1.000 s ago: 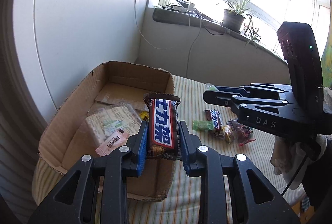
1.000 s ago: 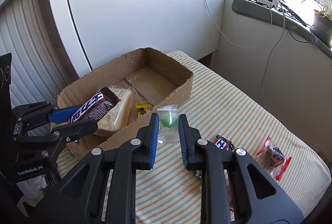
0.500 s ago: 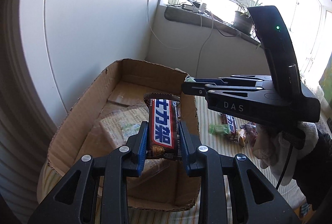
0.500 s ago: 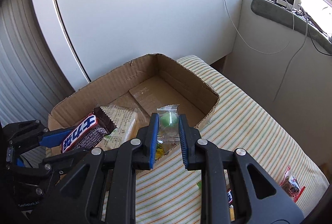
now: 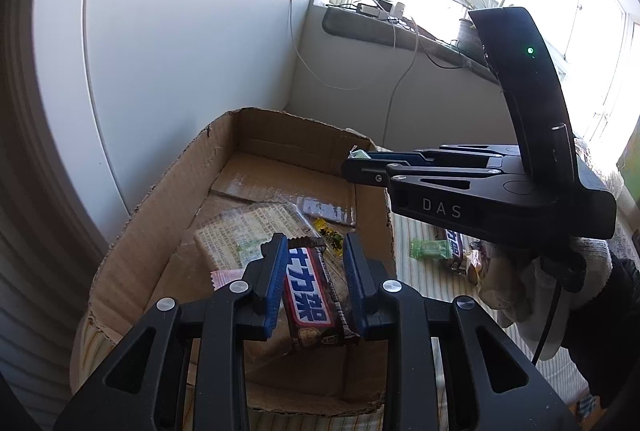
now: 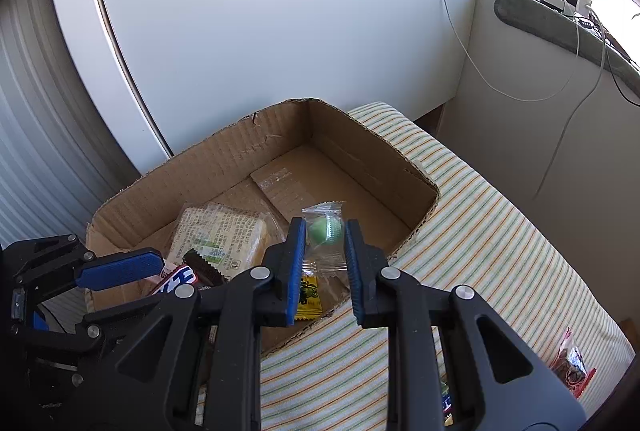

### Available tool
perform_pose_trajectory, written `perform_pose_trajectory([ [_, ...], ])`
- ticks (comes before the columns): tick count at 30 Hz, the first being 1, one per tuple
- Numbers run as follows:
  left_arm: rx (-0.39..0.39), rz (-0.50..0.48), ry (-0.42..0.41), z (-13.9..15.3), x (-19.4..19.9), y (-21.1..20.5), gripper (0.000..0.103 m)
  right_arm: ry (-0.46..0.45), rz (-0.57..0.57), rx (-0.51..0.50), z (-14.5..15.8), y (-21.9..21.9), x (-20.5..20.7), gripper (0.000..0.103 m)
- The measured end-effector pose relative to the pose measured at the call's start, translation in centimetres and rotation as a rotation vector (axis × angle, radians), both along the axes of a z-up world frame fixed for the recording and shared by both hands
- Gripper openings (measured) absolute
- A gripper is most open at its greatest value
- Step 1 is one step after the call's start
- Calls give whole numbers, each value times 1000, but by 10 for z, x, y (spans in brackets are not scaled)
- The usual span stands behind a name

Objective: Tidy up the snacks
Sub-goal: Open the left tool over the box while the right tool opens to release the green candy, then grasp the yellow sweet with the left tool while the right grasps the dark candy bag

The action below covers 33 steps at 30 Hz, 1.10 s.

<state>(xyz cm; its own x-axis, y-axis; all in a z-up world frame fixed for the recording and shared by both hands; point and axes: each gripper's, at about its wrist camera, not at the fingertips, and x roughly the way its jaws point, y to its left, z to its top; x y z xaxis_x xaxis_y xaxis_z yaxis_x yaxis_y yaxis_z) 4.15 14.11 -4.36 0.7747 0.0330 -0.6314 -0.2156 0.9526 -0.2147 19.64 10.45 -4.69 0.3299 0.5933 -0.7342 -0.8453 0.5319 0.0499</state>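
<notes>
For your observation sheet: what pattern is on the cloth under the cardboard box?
Thin stripes, green and orange on cream, on the cloth; clearest in the right wrist view.

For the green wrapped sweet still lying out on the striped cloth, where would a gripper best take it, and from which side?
Grip the green wrapped sweet across its plump middle, coming from above. It lies flat on the striped cloth, its long side open, with a chocolate bar crowding one twisted end.
</notes>
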Motion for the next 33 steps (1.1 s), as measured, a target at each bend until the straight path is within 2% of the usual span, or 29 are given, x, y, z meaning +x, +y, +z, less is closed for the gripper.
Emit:
perform_pose_trajectory([
  [2, 4, 3, 0, 0, 0, 0, 27, -5, -3, 0, 1, -1, -1, 25],
  [4, 5, 10, 0, 0, -1, 0, 31, -15, -8, 7, 3, -2, -2, 49],
  [6, 7, 17, -2, 1, -4, 1, 36, -29, -9, 18, 7, -5, -4, 57],
  [19, 7, 17, -32, 12, -17, -8, 36, -56, -32, 34, 21, -31, -12, 59],
  [33, -3, -61, -43, 15, -7, -46, 36, -67, -129, 58, 32, -113, -15, 59],
])
